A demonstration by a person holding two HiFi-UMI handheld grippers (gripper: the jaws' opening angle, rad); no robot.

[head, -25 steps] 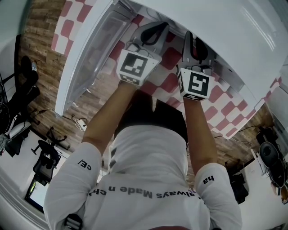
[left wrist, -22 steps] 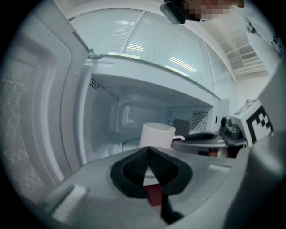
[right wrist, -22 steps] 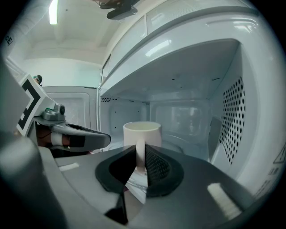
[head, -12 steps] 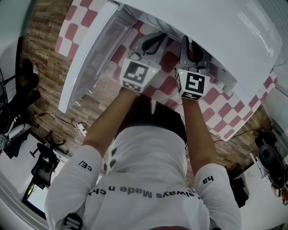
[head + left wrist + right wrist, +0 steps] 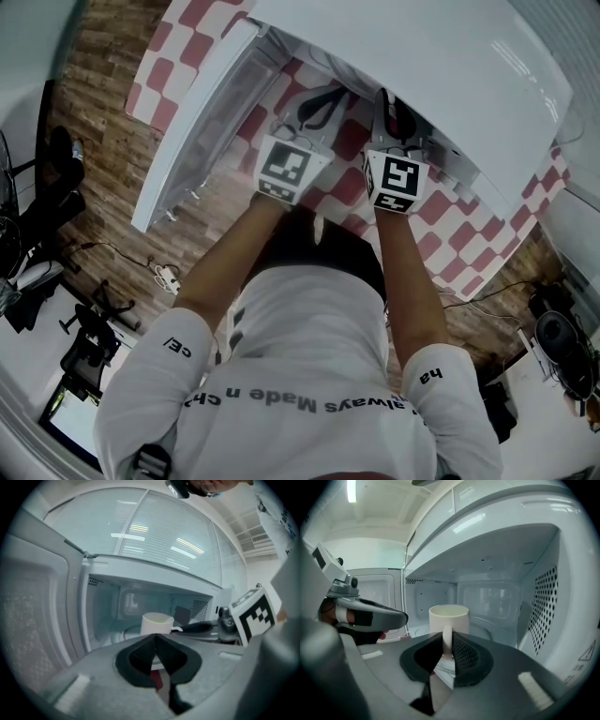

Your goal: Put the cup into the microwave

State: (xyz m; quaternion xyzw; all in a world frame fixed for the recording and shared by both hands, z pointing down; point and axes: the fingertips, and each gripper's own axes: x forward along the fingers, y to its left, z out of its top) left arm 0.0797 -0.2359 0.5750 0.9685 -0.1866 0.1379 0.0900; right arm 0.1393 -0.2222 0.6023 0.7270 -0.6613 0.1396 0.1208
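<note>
Right tool pinches the cup by its handle inside the microwave (door open); my left tool is pressed together.

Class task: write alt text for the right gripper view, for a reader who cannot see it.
The right gripper has its jaws shut on the handle of a white cup, holding it upright inside the open microwave. The left gripper shows at the left edge, and the perforated side wall is at the right.
</note>
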